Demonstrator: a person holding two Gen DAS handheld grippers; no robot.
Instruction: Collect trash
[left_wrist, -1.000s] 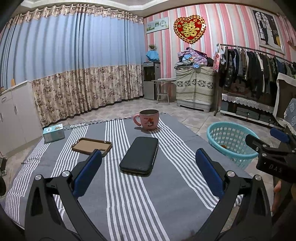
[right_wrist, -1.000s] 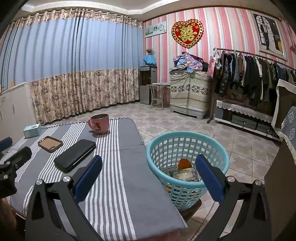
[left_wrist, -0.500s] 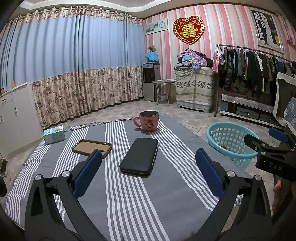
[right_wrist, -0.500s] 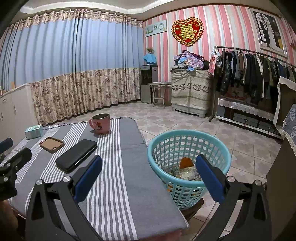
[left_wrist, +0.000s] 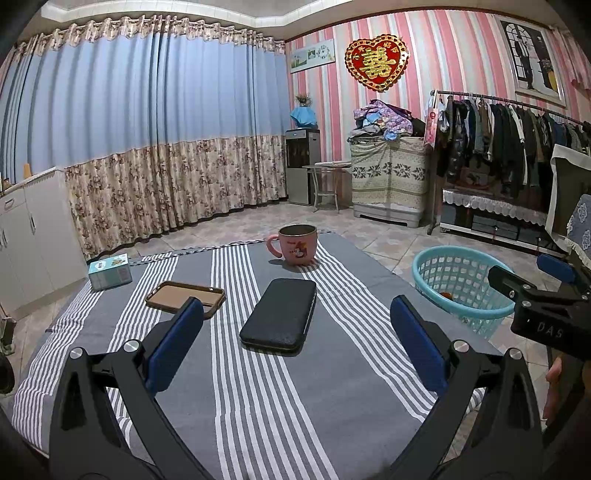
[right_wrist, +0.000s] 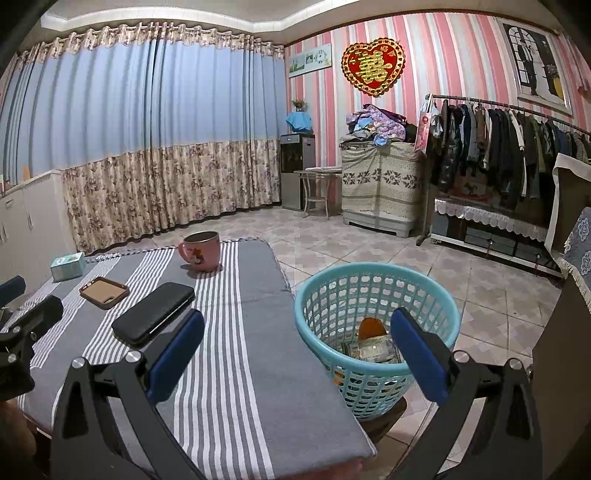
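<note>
**A:** So where's the trash? The trash is down in the bottom of the teal basket, which sits on the floor just off the right edge of the table. There's an orange piece and some crumpled wrappers.

**B:** Anything change from a second ago?

**A:** Barely. The basket and mug have slid a hair sideways in the right view, so that camera drifted a little. Nothing on the table moved. The left gripper is spread wide with nothing in it, same for the right gripper, which hangs over the gap between table edge and basket.

**B:** What else is lying around?

**A:** A black wallet sits mid-table, with a brown phone case to its left, a pink mug behind, and a small tissue box at the far left corner. Nothing sits between either gripper and the basket.
</note>
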